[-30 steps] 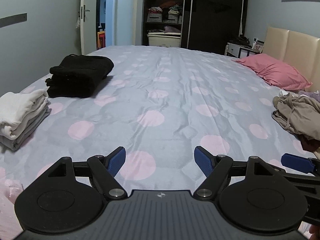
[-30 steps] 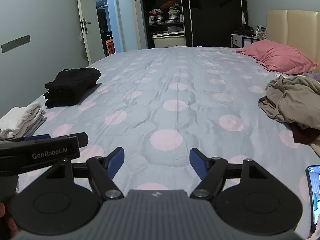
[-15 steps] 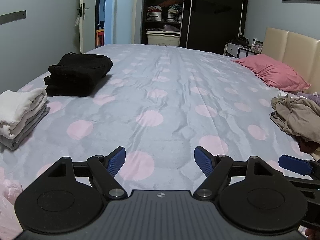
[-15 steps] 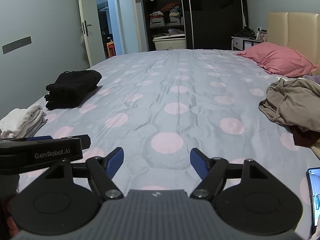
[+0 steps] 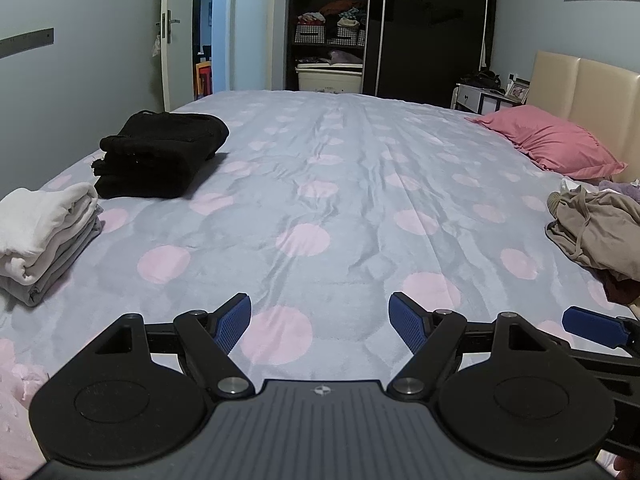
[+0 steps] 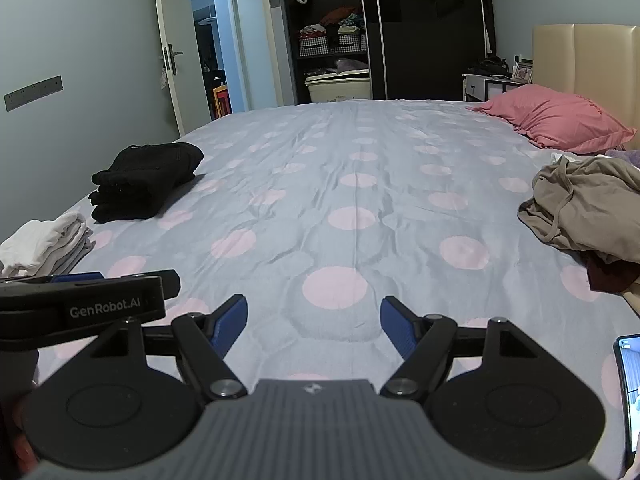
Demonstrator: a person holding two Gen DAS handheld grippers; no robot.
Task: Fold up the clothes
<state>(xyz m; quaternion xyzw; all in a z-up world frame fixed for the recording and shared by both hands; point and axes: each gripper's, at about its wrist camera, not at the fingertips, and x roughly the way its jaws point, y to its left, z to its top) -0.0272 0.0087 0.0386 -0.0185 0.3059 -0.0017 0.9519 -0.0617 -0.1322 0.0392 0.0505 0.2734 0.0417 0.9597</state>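
Observation:
A crumpled tan garment (image 5: 596,228) (image 6: 588,204) lies unfolded at the bed's right edge, over a dark red piece (image 6: 610,276). A folded black stack (image 5: 160,154) (image 6: 146,180) and a folded white and grey stack (image 5: 42,236) (image 6: 44,246) sit at the left. My left gripper (image 5: 320,322) hovers open over the spotted sheet, nothing between its blue pads. My right gripper (image 6: 313,322) is open too, holding nothing. Both are well short of the tan garment. The left gripper's body (image 6: 80,306) shows at the left of the right wrist view.
The grey bedsheet with pink dots (image 5: 340,184) spreads wide between the stacks and the pile. A pink pillow (image 5: 556,146) leans by the beige headboard (image 6: 588,56). A phone (image 6: 630,392) lies at the lower right. A dark wardrobe (image 5: 428,28) and open door (image 6: 216,40) stand beyond.
Both views have shifted slightly, the room sitting a little lower in frame. The grippers stay open and the clothes have not moved.

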